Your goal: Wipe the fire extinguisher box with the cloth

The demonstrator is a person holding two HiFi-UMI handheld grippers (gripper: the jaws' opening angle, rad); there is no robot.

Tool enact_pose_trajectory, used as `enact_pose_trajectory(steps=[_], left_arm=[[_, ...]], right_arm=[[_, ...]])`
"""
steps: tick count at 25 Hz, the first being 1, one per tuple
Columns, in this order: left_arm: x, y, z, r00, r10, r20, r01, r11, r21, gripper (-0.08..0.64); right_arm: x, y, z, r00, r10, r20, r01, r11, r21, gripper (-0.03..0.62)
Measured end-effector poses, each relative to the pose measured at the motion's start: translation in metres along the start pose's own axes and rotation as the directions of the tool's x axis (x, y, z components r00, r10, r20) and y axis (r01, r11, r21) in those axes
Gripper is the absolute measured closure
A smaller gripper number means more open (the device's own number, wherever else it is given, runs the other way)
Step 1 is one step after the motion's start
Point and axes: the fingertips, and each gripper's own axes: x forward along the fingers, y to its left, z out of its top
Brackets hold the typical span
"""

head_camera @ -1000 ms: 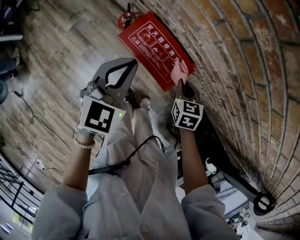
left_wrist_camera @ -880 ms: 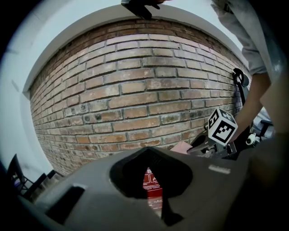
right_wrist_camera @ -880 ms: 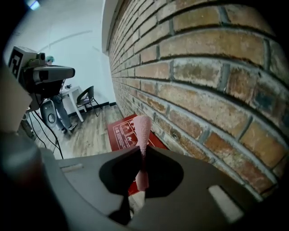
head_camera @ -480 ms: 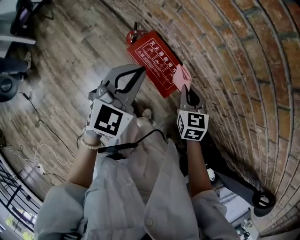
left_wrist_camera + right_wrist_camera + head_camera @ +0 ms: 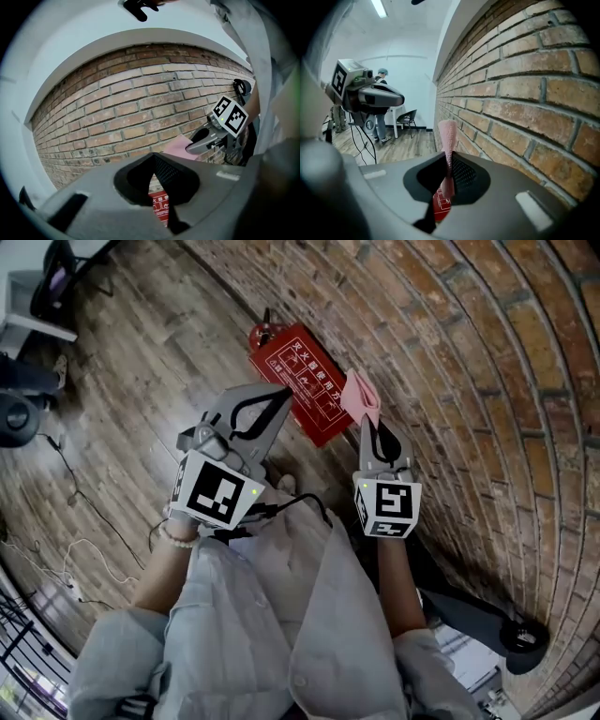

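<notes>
Along a rough red-brick wall (image 5: pixel 469 352), a flat red fire extinguisher box (image 5: pixel 298 381) with white print sits on the worn plank floor (image 5: pixel 141 371). The right claw (image 5: pixel 368 423) is clamped on a folded, textured pink cloth (image 5: pixel 361 397), held beside the box's wall-side edge. The left claw (image 5: pixel 279 395) hovers nearby, jaws together, empty.

R gripper (image 5: pixel 368 425) pinches pink cloth (image 5: pixel 361 395) over red box (image 5: pixel 295 371) edge by brick wall (image 5: pixel 459 352); L gripper (image 5: pixel 281 396) beside box, jaws prob. together.
</notes>
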Motion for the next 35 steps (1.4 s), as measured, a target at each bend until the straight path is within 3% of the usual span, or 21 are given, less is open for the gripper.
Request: enact_pose_trajectory(steps=[9, 35], left_arm=[[-0.022, -0.008, 0.018, 1.0, 0.006, 0.023, -0.006, 1.0, 0.007, 0.565], [-0.039, -0.01, 0.034, 0.997, 0.039, 0.06, -0.04, 0.999, 0.017, 0.565]], right_arm=[[-0.032, 0.011, 0.03, 0.998, 0.016, 0.058, -0.015, 1.0, -0.023, 0.571], [-0.049, 0.023, 0.047, 0.995, 0.018, 0.1, -0.012, 0.998, -0.057, 0.572]])
